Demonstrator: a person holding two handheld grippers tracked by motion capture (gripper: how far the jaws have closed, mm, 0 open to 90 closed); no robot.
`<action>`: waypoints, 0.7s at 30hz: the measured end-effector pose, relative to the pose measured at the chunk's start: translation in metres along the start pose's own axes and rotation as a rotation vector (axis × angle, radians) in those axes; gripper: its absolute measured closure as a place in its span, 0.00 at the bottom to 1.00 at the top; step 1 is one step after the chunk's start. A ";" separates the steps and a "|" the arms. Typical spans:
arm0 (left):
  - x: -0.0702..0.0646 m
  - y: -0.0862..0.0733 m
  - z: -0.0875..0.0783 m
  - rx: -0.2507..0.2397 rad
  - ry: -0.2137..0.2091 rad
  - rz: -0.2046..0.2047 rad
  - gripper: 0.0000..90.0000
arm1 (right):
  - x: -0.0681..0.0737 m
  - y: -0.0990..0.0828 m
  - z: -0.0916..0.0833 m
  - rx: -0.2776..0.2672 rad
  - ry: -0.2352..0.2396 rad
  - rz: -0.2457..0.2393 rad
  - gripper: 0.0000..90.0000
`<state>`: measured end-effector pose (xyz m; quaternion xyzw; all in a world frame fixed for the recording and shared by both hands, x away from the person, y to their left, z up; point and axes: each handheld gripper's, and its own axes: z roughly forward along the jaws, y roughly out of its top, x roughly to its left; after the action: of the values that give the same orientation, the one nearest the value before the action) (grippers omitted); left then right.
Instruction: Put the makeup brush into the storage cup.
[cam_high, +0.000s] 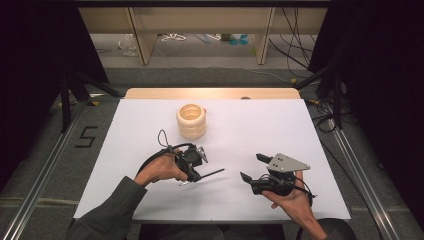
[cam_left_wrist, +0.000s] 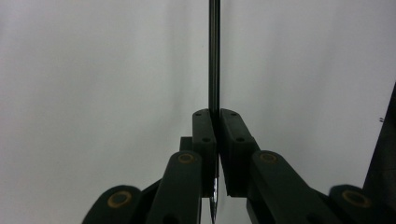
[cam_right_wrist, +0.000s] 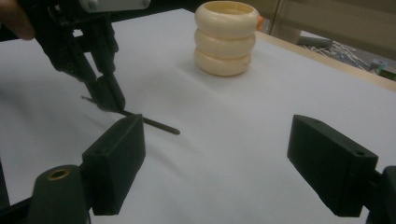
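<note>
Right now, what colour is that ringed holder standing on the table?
Cream, a pale ivory; the holder shows best in the right gripper view.

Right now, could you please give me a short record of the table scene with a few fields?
surface: white table
left tool: shut on a thin dark rod, held near one end
rod position: stretches out toward the right tool, low over the table
right tool: jaws wide open, nothing between them
holder: cream ribbed holder, upright, toward the far side of the table
holder and tools: apart
</note>
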<state>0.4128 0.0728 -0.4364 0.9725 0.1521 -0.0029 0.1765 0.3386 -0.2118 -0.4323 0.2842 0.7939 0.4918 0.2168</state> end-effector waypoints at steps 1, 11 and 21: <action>-0.001 0.000 -0.001 -0.002 -0.006 0.002 0.95 | 0.001 0.001 0.001 -0.001 0.000 -0.019 0.23; -0.006 0.003 -0.015 -0.059 0.000 0.001 0.95 | 0.012 0.004 0.009 0.012 0.017 -0.135 0.23; -0.006 0.009 -0.029 -0.106 0.005 -0.003 0.95 | 0.025 0.014 0.022 0.059 0.019 -0.336 0.23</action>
<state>0.4087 0.0729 -0.4054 0.9616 0.1539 0.0075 0.2272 0.3374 -0.1756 -0.4305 0.1490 0.8463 0.4278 0.2803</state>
